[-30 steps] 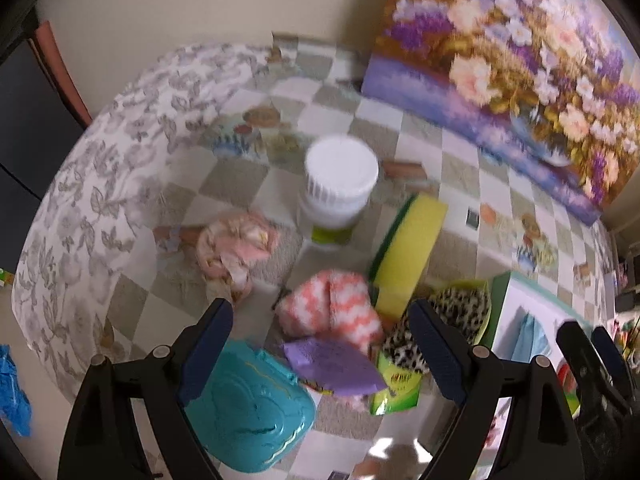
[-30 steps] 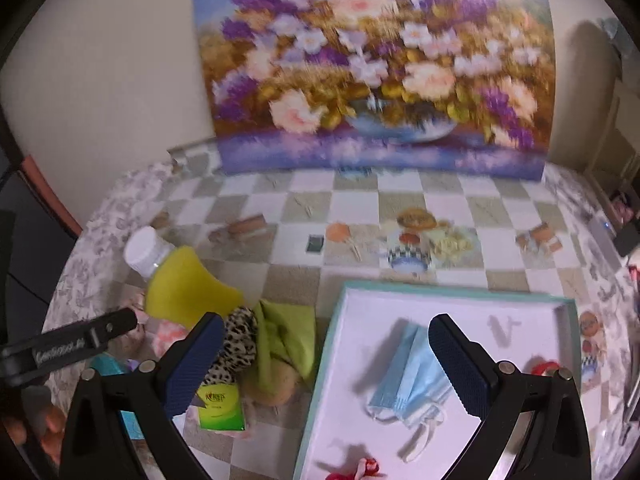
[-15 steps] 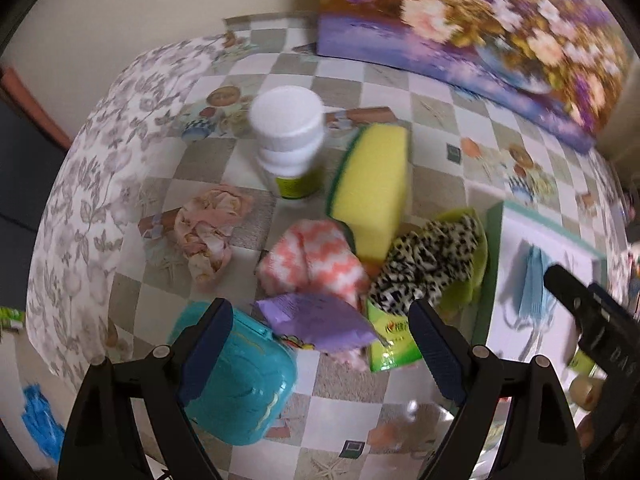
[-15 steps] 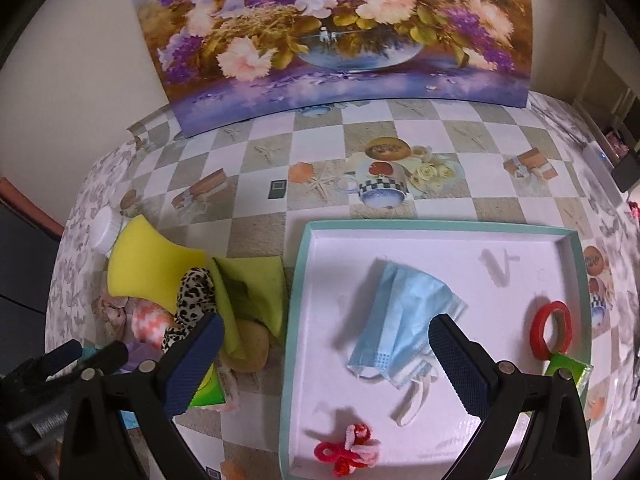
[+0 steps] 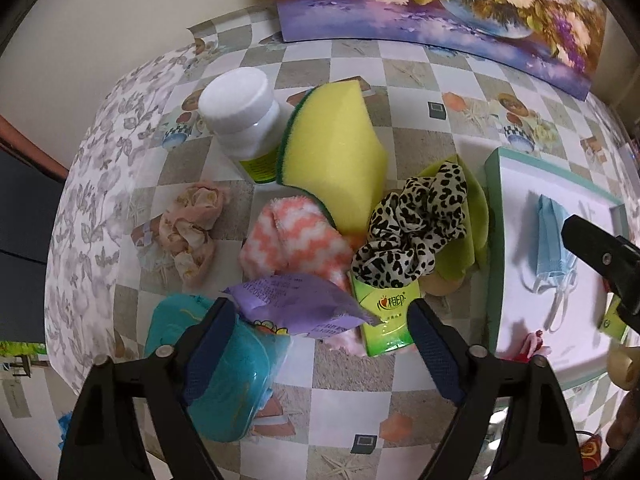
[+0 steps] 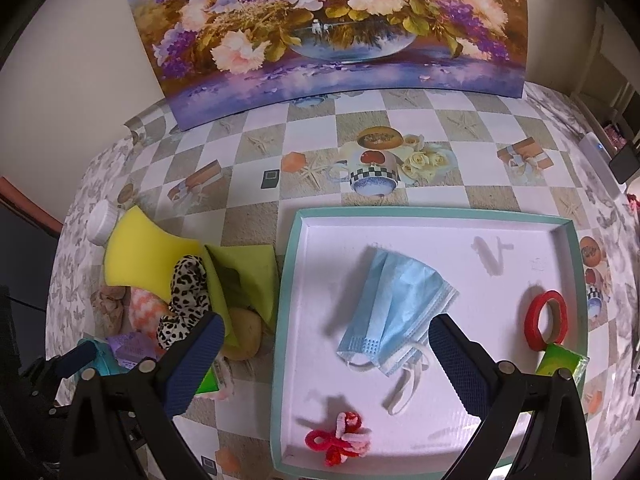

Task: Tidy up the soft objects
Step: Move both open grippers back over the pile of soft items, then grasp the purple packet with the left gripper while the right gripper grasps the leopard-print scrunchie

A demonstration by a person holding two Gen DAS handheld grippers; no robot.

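The leopard scrunchie (image 5: 416,232) covers the top of the green tissue pack (image 5: 386,320) and part of the green cloth (image 5: 476,216). A tan rounded object (image 5: 442,284) peeks from under that cloth, its kind unclear. The purple packet (image 5: 296,304) hides part of the teal box (image 5: 224,384). The painting (image 6: 328,28) is cut off at the top edge.
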